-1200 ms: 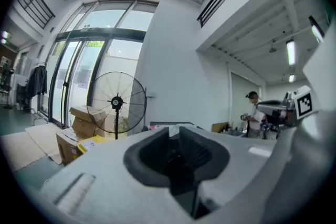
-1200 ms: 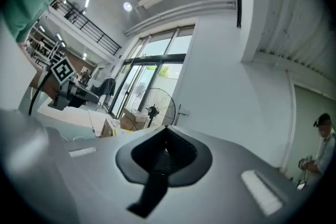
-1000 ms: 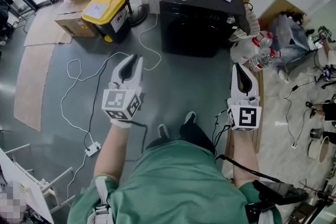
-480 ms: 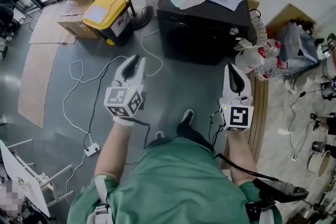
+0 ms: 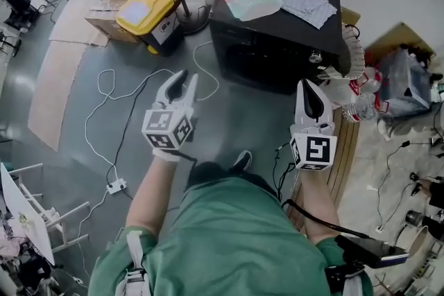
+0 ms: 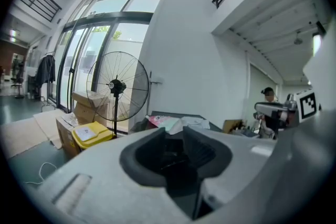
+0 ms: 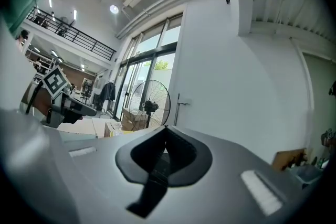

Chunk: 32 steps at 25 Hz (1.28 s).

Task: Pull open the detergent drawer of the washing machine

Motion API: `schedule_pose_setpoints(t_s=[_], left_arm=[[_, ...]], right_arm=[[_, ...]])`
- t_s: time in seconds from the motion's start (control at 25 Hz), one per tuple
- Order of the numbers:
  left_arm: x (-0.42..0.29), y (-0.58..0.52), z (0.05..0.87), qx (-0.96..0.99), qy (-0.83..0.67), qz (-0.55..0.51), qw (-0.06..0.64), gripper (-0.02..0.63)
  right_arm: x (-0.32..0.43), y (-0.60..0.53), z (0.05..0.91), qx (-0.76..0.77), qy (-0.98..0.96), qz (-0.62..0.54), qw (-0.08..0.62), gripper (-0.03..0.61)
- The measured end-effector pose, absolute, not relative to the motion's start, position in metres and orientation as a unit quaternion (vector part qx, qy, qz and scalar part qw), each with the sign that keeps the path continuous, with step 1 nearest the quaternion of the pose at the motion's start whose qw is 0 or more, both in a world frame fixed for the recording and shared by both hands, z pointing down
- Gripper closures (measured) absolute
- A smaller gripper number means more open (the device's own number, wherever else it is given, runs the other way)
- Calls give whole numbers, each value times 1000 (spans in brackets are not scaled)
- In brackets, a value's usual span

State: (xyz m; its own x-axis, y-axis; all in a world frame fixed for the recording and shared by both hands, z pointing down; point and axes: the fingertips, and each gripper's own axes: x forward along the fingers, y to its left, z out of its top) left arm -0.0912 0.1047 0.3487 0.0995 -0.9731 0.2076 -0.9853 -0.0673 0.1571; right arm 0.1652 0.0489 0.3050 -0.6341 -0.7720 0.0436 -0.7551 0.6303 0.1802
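Ahead, washing machine [image 5: 277, 59], white cable [image 5: 217, 83] before it — left tool [image 5: 187, 77] just opening, narrow, empty; right tool [image 5: 306, 84] closed.

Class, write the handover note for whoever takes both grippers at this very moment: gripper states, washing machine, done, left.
Left gripper: slightly open, its jaws have just been opening, nothing between them.
Right gripper: shut, empty.
Washing machine: black, ahead of both grippers, touched by neither; its detergent drawer cannot be made out.
Done: nothing yet.
Left: reach the machine, grip the detergent drawer, pull it open.
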Motion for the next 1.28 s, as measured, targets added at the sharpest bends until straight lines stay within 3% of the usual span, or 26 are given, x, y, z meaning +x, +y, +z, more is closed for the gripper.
schedule_pose_setpoints(t_s=[1.12,1.28], left_arm=[[-140,-126,509,817,-488,6,306,480],[-135,-148,537,822,-459,13,338,447]], right_arm=[[80,-109,365,492,-860,2,132,581],[74,-121,371,499,-856,0,139,581]])
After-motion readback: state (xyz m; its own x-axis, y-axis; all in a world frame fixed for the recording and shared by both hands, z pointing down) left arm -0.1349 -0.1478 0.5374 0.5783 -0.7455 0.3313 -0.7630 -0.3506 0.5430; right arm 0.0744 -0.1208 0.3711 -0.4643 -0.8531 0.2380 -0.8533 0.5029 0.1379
